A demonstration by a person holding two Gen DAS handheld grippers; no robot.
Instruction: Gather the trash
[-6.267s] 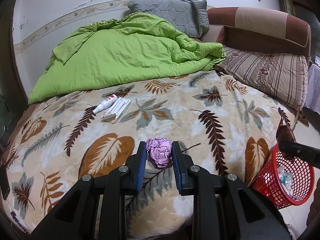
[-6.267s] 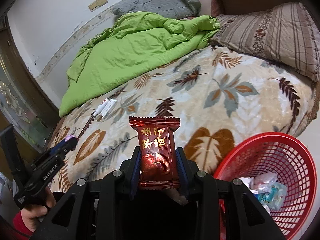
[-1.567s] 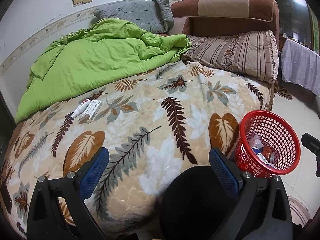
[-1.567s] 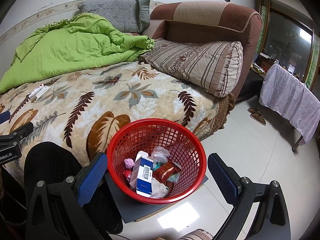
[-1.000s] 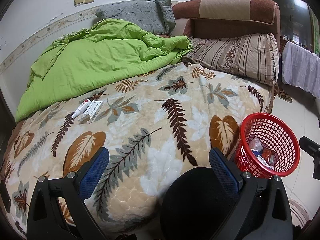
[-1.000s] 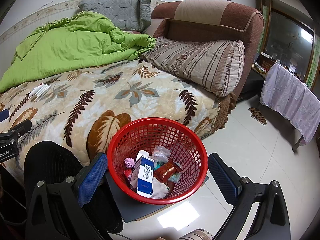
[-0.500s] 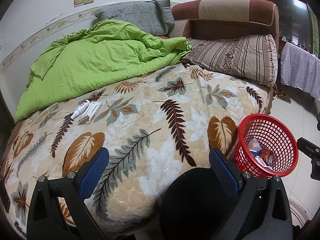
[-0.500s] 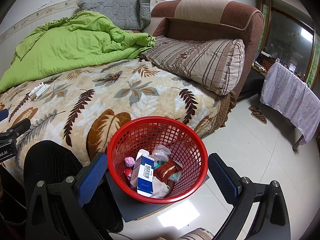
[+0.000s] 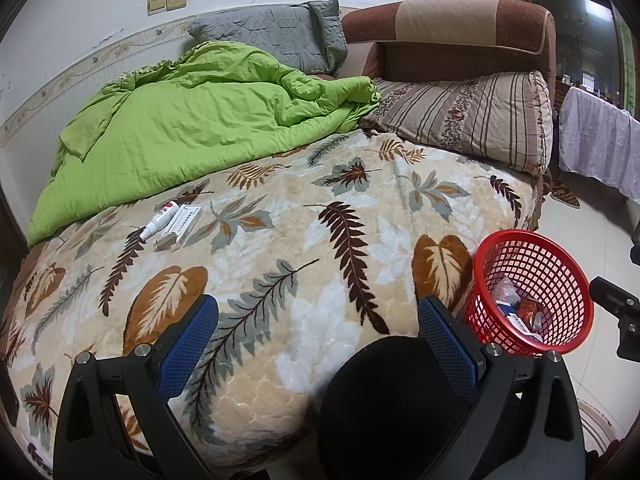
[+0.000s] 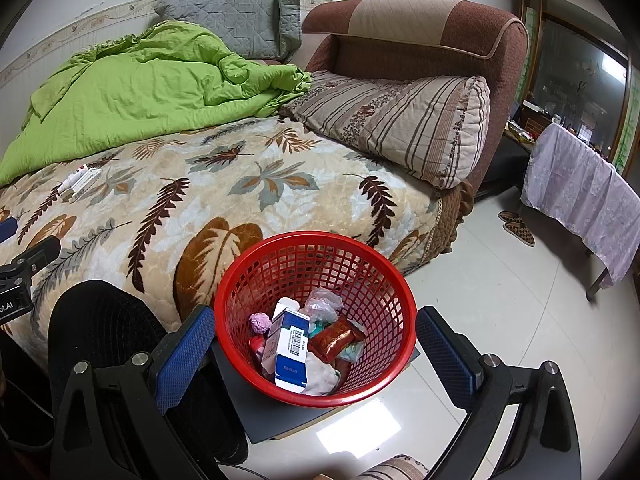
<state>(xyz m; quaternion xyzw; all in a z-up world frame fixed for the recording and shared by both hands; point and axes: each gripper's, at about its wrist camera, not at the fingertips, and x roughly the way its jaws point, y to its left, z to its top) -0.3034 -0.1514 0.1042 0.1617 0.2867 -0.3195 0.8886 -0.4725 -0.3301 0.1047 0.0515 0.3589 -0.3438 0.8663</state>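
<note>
Since six seconds back, purple ball (image 10: 260, 323) and red snack packet (image 10: 335, 338) left our jaws; both now lie in red basket (image 10: 372, 276) on floor beside bed (image 9: 320, 240). Left gripper (image 9: 318, 338) wide, holding nothing; right gripper (image 10: 314, 344) wide too, over basket. Right view shows basket contents: blue-white box (image 10: 291, 350), clear wrapper (image 10: 322, 300). Left view sees only basket edge-on, contents hard to make out. We count one tube (image 9: 161, 220) and one flat box (image 9: 182, 226) on blanket, touching. Dark round shape at bottom unclear.

A home bedroom: bed (image 9: 320, 240) with leaf-patterned blanket, green quilt (image 9: 192, 120), pillows.
</note>
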